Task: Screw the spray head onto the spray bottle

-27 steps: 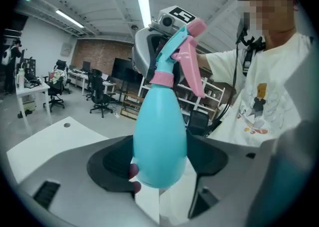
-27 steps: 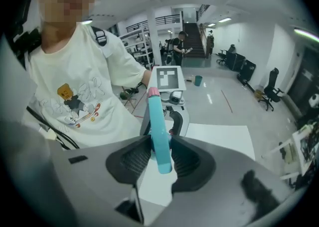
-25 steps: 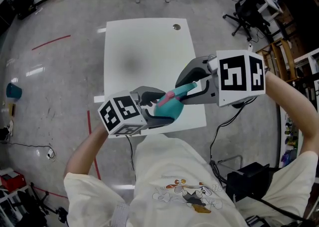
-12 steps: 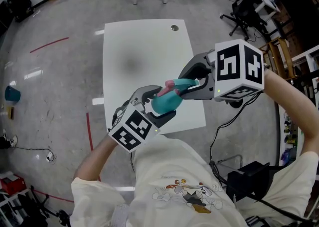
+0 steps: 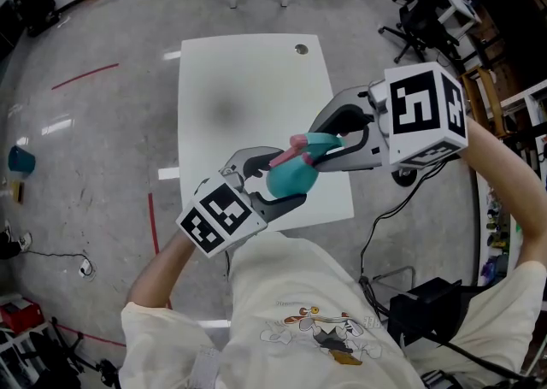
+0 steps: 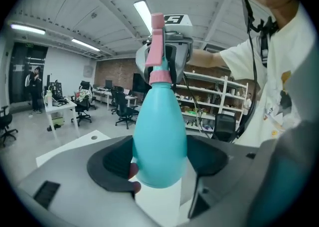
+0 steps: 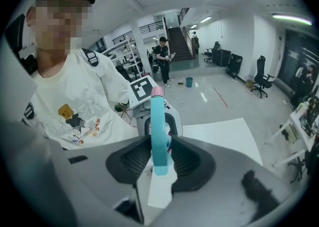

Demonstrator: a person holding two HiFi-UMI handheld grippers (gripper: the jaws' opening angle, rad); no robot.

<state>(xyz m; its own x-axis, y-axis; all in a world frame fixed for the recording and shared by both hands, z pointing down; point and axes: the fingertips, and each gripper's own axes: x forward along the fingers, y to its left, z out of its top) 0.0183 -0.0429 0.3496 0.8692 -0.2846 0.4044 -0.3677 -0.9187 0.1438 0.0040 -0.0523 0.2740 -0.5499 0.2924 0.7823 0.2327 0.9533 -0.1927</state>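
Note:
Over the white table (image 5: 248,88), near its front edge, my left gripper (image 5: 275,179) is shut on the belly of a teal spray bottle (image 5: 291,179), which is held in the air and tilted. The same bottle (image 6: 159,141) fills the left gripper view, gripped between the dark pads. A teal spray head (image 5: 318,146) with pink collar and nozzle sits at the bottle's neck, and my right gripper (image 5: 326,146) is shut on it from the right. The right gripper view shows the spray head (image 7: 159,131) squeezed edge-on between the pads of the right gripper (image 7: 160,158).
The table has a small round grommet (image 5: 301,49) at its far edge. Office chairs (image 5: 427,11) and desks stand at the back and right. A black box (image 5: 427,302) and cables lie on the floor by my right side. People stand far off in the room.
My left gripper has rolled, so its marker cube faces differently and sits lower left. The bottle and spray head stay in place between both grippers; the right gripper barely shifted.

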